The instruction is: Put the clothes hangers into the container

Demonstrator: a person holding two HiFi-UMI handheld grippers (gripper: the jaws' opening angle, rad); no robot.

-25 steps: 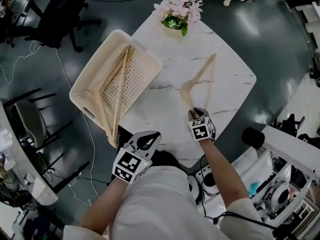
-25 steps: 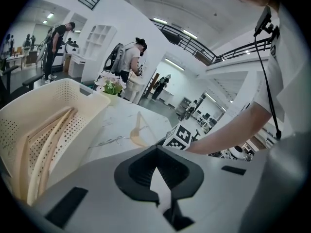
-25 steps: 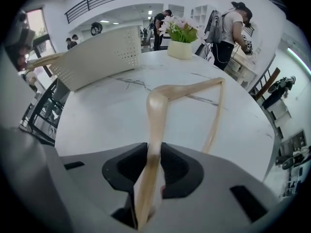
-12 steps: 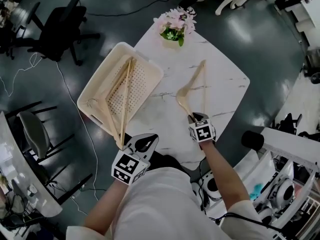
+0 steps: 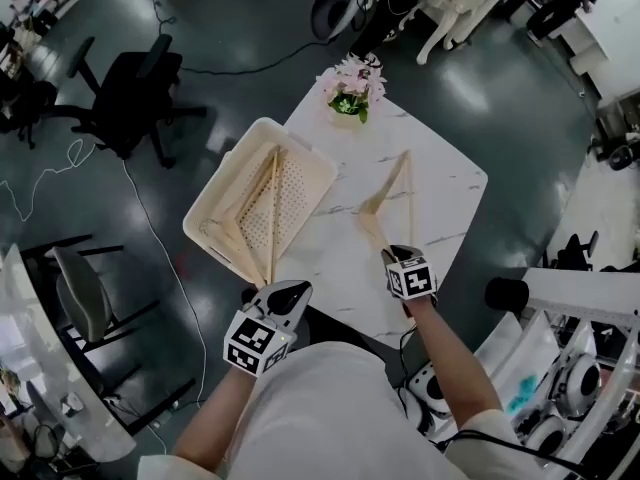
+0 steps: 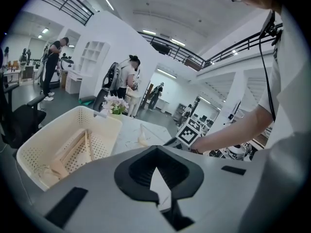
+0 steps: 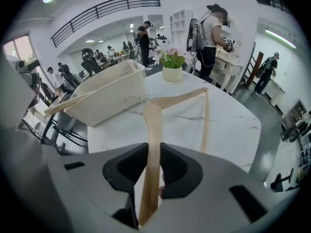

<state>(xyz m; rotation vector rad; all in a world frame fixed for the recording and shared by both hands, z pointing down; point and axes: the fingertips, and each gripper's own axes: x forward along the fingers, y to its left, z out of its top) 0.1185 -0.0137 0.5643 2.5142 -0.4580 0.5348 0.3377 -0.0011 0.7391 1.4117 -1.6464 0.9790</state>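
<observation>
A light wooden hanger (image 5: 388,196) slants over the white marble table (image 5: 440,193). My right gripper (image 5: 390,252) is shut on its near arm. In the right gripper view the hanger (image 7: 152,130) runs up between the two black pads, and the right gripper (image 7: 151,155) has just been closing on it. The cream perforated basket (image 5: 300,158) sits on the table's left corner with wooden hangers (image 5: 262,213) inside, one end poking over the near rim. My left gripper (image 5: 290,291) hovers by the table's near edge, shut and empty. In the left gripper view, the basket (image 6: 109,132) lies ahead to the left.
A pot of pink flowers (image 5: 350,83) stands on the table's far corner. An office chair (image 5: 130,88) is on the floor to the far left, with a cable beside it. People stand in the background (image 7: 211,33). White equipment (image 5: 570,368) crowds the right side.
My right gripper has risen with the hanger, lifting it off the tabletop. The left gripper has also risen, towards the table's near edge. The head view has pulled back.
</observation>
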